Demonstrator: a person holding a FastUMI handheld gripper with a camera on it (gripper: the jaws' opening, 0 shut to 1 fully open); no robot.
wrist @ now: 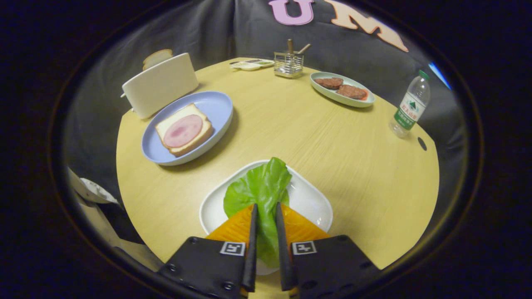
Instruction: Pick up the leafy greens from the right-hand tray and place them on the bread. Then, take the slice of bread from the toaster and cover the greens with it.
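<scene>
the fingers (266, 207) are clenched on the leafy greens (259, 189), both pressing the leaf's near end, with the rest of it spreading ahead of the tips over the white tray (309, 199). the tray sits at the near edge of the round wooden worktop (299, 128). the leaf is bright green, crinkled and veined, broad at the far end and narrowed where it is pinched.

beyond and to the left, a blue plate (216, 106) holds a slice of bread (185, 129) topped with a round pink slice of ham (183, 131). just behind that plate stands a white toaster (160, 85) with a slice of toast (157, 57) sticking out of its top. farther off to the right, a pale green oval dish (343, 97) holds two brown patties (341, 87). a wire holder (288, 64) with sticks in it stands at the far edge, and a plastic water bottle (409, 106) stands at the right edge.
</scene>
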